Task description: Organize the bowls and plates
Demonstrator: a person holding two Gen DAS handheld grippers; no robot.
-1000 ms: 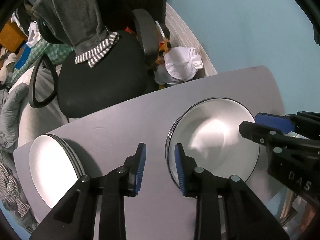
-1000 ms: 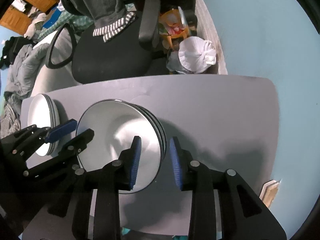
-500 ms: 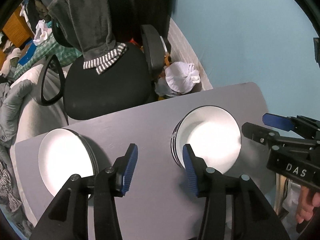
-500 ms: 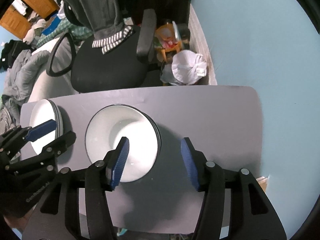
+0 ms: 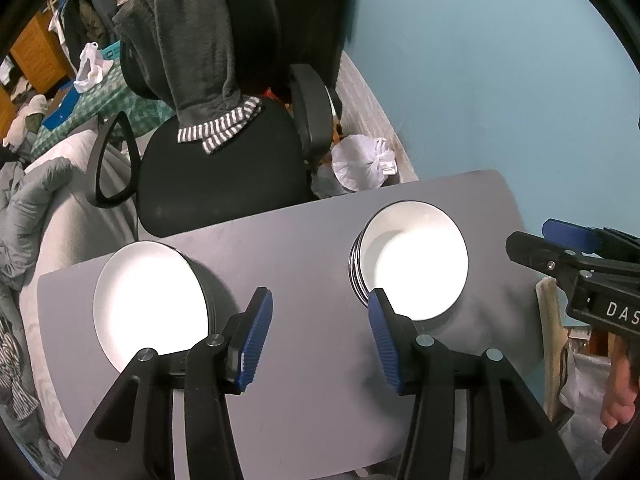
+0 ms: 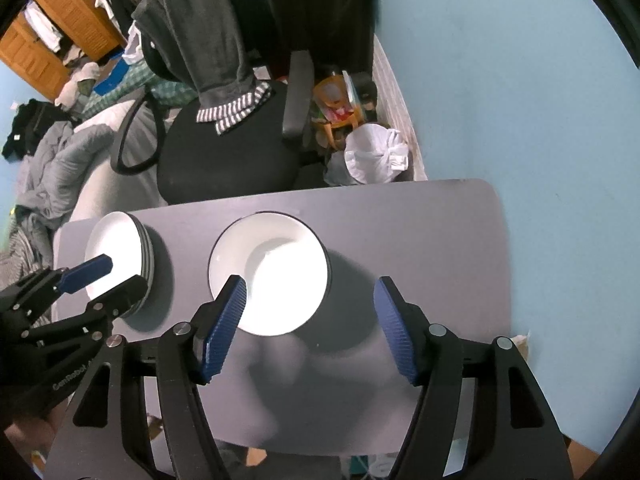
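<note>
Presently we find the stack of bowls [image 6: 269, 270] near the middle of the tabletop [image 6: 420, 240], and the stack of plates [image 5: 150, 300] well apart from it, toward the tabletop's left edge. Our right hand-held gripper [image 6: 310, 330] hovers with jaws spread wide and empty; the bowls lie just ahead of it and slightly left. Our left hand-held gripper [image 5: 320, 340] is likewise spread and empty, above bare tabletop between the stacks. We judge the right nearer the bowls, the left nearer the plates.
</note>
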